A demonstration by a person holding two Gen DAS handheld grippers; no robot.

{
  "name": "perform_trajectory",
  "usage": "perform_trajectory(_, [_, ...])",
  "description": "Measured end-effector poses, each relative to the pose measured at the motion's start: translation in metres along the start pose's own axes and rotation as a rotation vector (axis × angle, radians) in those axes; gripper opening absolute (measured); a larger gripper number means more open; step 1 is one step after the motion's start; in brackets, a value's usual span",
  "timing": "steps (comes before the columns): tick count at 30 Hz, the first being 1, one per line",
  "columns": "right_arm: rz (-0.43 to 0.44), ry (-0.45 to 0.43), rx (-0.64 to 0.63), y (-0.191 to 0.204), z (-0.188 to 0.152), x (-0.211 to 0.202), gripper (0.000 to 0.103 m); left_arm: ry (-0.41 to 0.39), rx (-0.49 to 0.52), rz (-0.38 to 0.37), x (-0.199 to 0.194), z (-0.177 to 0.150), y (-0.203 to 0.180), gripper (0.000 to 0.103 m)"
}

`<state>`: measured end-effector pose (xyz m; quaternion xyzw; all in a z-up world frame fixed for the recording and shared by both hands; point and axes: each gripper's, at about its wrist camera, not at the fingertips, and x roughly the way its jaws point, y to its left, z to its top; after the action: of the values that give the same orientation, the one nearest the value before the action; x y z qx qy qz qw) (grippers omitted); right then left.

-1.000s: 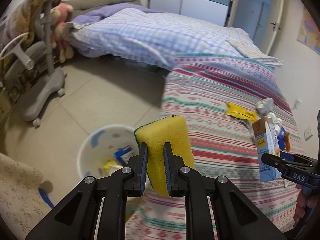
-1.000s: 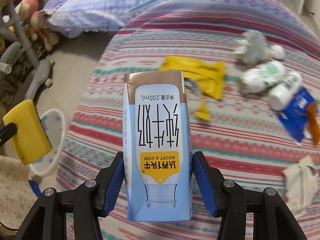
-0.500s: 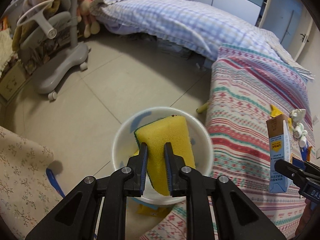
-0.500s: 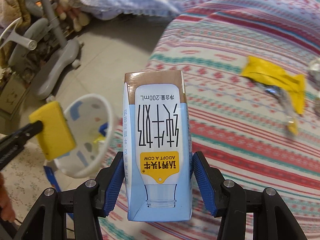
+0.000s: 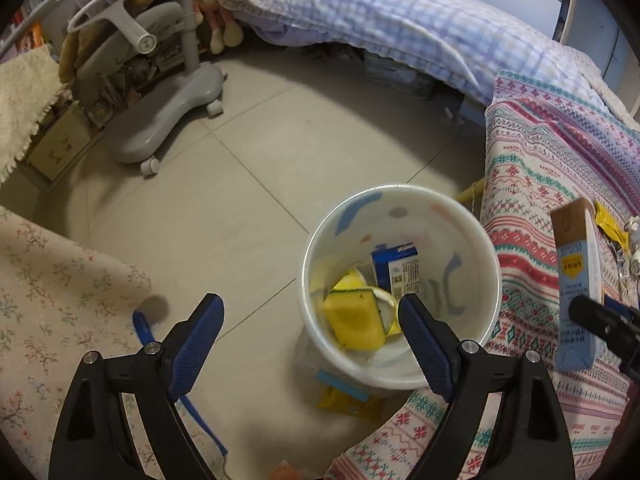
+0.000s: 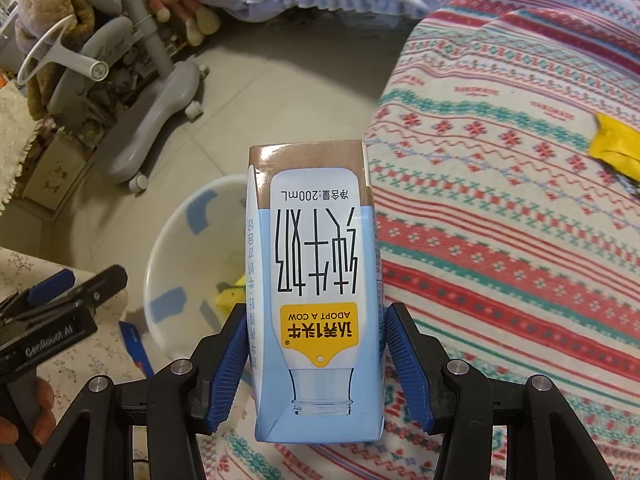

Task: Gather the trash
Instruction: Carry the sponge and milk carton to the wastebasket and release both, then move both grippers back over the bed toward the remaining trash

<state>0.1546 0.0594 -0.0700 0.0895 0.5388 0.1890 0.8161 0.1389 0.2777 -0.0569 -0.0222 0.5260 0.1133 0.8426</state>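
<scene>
My left gripper [image 5: 308, 312] is open and empty above the floor at the near left rim of the white trash bin [image 5: 472, 232]. A yellow sponge [image 5: 354, 320] lies inside the bin beside a blue carton [image 5: 396, 272]. My right gripper [image 6: 316, 340] is shut on a blue and white milk carton [image 6: 316, 280], held over the bed's edge right of the bin [image 6: 172, 240]. The carton also shows at the right of the left wrist view [image 5: 576, 280]. The left gripper also shows at the left of the right wrist view [image 6: 72, 292].
A striped bedspread [image 6: 500, 220] covers the bed on the right, with a yellow wrapper [image 6: 616, 148] on it. A grey wheeled chair base [image 5: 160, 120] stands on the tiled floor at the far left. A floral mat [image 5: 52, 300] lies near left. A yellow packet [image 5: 348, 400] lies beneath the bin.
My left gripper moved over the bin, opened and let the yellow sponge drop in. My right gripper carried the milk carton left toward the bin.
</scene>
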Motion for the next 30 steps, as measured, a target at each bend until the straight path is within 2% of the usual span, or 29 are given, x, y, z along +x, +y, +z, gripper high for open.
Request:
perform_trajectory(4, [0.024, 0.003, -0.011, 0.008, 0.004, 0.008, 0.059, 0.005, 0.017, 0.018, -0.004, -0.007, 0.001, 0.091])
perform_trajectory(12, [0.073, 0.017, -0.025, 0.026, 0.008, 0.03, 0.059, 0.003, -0.016, 0.035, -0.007, -0.011, 0.011, 0.091])
perform_trajectory(15, [0.116, 0.012, -0.026, 0.03, 0.009, 0.033, 0.061, 0.002, -0.023, 0.032, -0.008, -0.011, 0.013, 0.091])
perform_trajectory(18, [0.157, -0.004, -0.026, 0.033, 0.009, 0.031, 0.075, -0.001, -0.026, 0.028, -0.009, -0.01, 0.014, 0.091])
perform_trajectory(23, [0.115, -0.035, -0.06, 0.036, 0.009, 0.016, 0.076, -0.005, -0.023, 0.014, -0.012, -0.01, 0.011, 0.091])
perform_trajectory(30, [0.027, -0.053, -0.058, 0.009, 0.001, -0.014, 0.076, -0.005, -0.005, -0.038, -0.02, -0.011, -0.007, 0.091])
